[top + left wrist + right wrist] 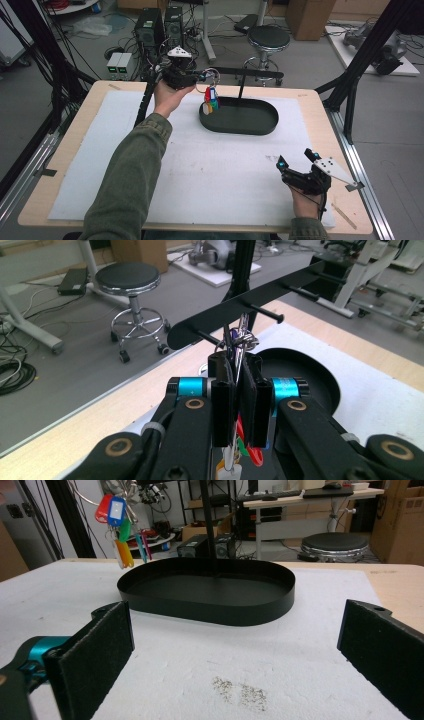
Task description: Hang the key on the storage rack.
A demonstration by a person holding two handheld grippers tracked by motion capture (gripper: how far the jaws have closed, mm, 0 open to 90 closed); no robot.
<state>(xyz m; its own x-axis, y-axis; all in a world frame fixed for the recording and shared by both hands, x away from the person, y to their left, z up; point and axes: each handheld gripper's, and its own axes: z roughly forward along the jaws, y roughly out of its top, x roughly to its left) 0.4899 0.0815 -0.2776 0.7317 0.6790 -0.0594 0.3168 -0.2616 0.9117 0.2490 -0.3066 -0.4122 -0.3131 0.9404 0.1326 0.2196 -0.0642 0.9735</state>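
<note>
My left gripper (pixel 204 78) is raised over the far left end of a black oval tray (pixel 265 131). It is shut on a bunch of key rings (pixel 241 338), and the coloured key tags (pixel 210 100) dangle below it above the tray's rim. In the left gripper view the closed jaws of this gripper (pixel 239 367) hold the rings just short of a black bar with pegs (pixel 260 300). The right gripper view has the tags (pixel 117 525) hanging at upper left above the tray (pixel 210 611). My right gripper (pixel 296 159) rests low at the table's near right, open and empty (pixel 235 650).
The peg bar (pixel 250 74) stands on a thin post (pixel 241 89) rising from the tray. A white mat (pixel 210 170) covers the wooden table (pixel 320 100). Beyond the far edge are a round stool (pixel 268 37), computer towers (pixel 150 27) and cables.
</note>
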